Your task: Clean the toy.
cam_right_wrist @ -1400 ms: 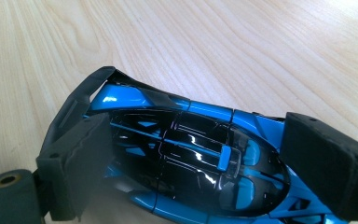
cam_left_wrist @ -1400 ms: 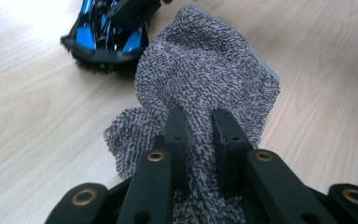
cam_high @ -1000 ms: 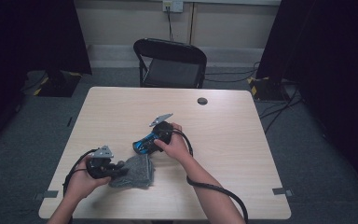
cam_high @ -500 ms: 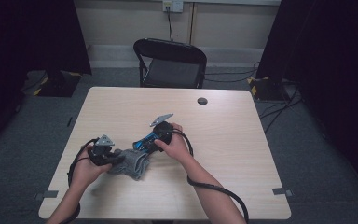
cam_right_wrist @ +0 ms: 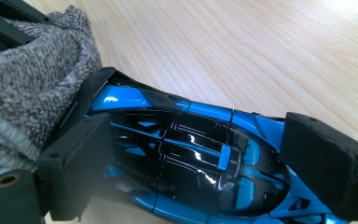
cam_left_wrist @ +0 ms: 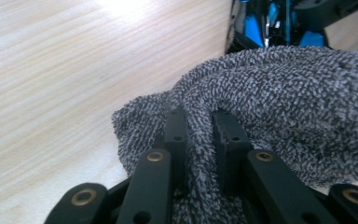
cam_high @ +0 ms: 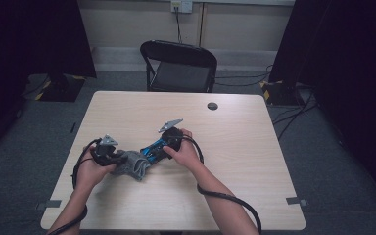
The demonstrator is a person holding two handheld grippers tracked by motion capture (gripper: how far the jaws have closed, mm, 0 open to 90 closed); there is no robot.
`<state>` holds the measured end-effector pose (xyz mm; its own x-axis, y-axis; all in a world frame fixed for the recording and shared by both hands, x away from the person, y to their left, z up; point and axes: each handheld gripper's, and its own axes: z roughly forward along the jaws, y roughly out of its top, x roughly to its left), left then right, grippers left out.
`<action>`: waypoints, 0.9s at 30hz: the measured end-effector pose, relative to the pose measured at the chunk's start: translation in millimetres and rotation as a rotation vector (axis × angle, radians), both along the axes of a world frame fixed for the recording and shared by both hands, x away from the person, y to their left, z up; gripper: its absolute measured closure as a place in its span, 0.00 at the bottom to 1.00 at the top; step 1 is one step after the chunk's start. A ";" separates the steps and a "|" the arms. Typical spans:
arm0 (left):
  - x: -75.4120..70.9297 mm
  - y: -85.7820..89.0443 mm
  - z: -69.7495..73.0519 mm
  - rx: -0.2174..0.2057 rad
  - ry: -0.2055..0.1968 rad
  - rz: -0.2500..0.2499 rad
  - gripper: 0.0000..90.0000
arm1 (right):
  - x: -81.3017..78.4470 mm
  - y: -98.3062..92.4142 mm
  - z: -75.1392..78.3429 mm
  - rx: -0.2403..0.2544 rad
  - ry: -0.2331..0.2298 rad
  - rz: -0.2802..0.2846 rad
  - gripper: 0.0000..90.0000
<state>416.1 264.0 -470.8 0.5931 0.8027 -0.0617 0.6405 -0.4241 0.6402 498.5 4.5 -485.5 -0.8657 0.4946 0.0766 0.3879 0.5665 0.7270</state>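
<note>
Your blue-and-black toy car [cam_right_wrist: 191,154] sits low over the tabletop [cam_high: 235,147], toward its near left part, clamped crosswise in your right tongs [cam_high: 149,152], one black pad on each flank. Its front end is pressed right into the grey towel [cam_left_wrist: 279,102], and the terry cloth bunches up over the nose of the car in the right gripper view. In the high view the towel lies crumpled on the wood just left of the car, between your two hands.

Your left tongs [cam_left_wrist: 200,135] are pinched tight on a fold of that towel; the cloth fills the narrow slot between the two black bars, and the car's blue bodywork peeks over the top of the towel just beyond. Your left hand [cam_high: 92,169] grips its tool at the near left of the tabletop, your right hand [cam_high: 183,152] is angled in from the right, cables trailing back along both forearms.

Farther off, a small dark round disc [cam_high: 212,105] rests near the far edge, and a black folding chair [cam_high: 180,66] stands behind the tabletop.
</note>
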 end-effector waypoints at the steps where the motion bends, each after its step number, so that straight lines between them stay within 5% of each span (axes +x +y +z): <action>1: 0.6 0.0 -0.1 0.003 0.002 0.003 0.86 | -0.1 -0.1 0.0 0.001 0.000 -0.001 0.10; 13: 6.1 9.6 1.8 0.024 -0.003 0.051 0.86 | -0.4 -0.1 -0.1 0.000 -0.001 -0.003 0.10; 27: 2.2 31.1 8.5 -0.005 -0.025 0.131 0.86 | -1.0 -0.6 -0.6 0.007 -0.004 -0.006 0.10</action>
<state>418.2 295.1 -462.3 0.4846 0.8731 -0.0530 0.6743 -0.3344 0.6584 497.6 3.9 -486.1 -0.8631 0.4991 0.0769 0.3887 0.5593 0.7322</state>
